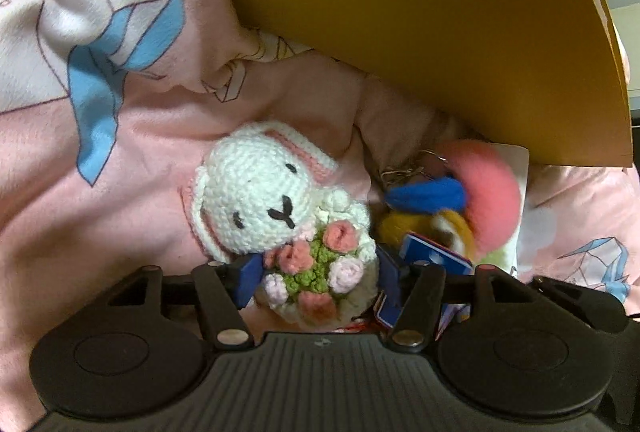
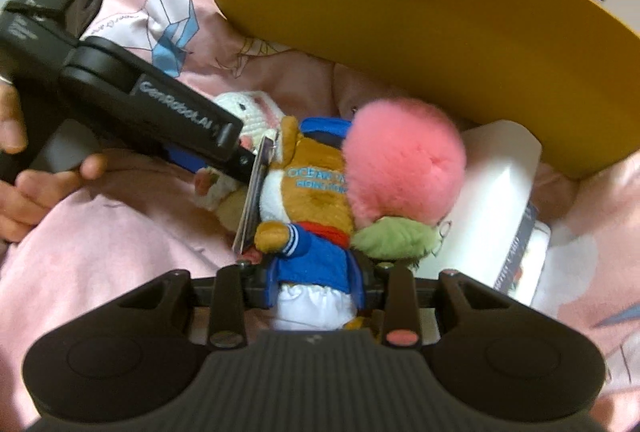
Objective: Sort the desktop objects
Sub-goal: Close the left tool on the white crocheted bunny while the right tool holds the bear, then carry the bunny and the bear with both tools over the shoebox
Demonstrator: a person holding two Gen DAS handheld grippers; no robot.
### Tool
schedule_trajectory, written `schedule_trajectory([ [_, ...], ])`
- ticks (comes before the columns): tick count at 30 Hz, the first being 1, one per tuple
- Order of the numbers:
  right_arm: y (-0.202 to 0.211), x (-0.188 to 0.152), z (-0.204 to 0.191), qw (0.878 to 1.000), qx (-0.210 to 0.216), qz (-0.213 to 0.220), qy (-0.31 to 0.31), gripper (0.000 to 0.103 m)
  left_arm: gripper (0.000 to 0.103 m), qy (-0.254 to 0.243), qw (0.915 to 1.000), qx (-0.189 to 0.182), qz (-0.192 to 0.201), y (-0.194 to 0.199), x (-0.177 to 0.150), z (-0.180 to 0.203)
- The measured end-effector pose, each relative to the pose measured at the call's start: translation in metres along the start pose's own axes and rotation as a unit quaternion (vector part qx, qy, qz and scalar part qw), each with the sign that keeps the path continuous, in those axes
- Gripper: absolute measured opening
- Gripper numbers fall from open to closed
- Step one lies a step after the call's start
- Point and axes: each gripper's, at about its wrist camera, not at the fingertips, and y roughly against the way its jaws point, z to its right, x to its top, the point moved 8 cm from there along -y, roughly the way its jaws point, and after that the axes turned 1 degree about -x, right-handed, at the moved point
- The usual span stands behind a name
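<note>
With my left gripper (image 1: pixel 318 282) fingers pinching the crochet bunny's bouquet (image 1: pixel 316 272) and my right gripper (image 2: pixel 318 282) fingers clamping the sailor bear (image 2: pixel 308 232), I should lift each straight up so neither drags the pink pompom (image 2: pixel 404 160) along.

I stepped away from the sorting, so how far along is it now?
Nothing visibly sorted yet: what the yellow box holds is hidden. In hand: the left gripper is shut on the crochet bunny, and the right gripper on the sailor bear. Left: the pink pompom and white box on the pink cloth.
</note>
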Motion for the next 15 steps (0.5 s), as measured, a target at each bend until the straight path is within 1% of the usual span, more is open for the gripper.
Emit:
schedule_trajectory([
  [3,0.009,-0.007,0.003,1.0,0.01,0.004,-0.016,0.036,0.073,-0.018,0.9995,0.026,0.007,-0.005,-0.001,0.007],
  [4,0.01,-0.008,0.004,1.0,0.011,0.006,-0.021,0.036,0.073,-0.024,0.9991,0.033,0.011,-0.006,-0.002,0.009],
  [6,0.012,-0.008,0.01,0.999,0.011,0.011,-0.028,0.036,0.07,-0.029,0.9988,0.035,0.016,-0.006,-0.004,0.009],
  [8,0.015,-0.01,0.012,0.999,0.022,0.017,-0.036,0.036,0.065,-0.026,0.9991,0.025,0.02,-0.003,-0.005,0.006],
  [11,0.024,-0.006,0.016,0.997,0.043,0.028,-0.055,0.036,0.061,-0.03,0.9992,0.0,0.025,0.007,-0.009,0.004],
  [15,0.046,0.003,0.022,0.995,0.054,0.055,-0.068,0.036,0.06,-0.055,0.9973,-0.025,0.041,0.028,-0.017,0.008],
])
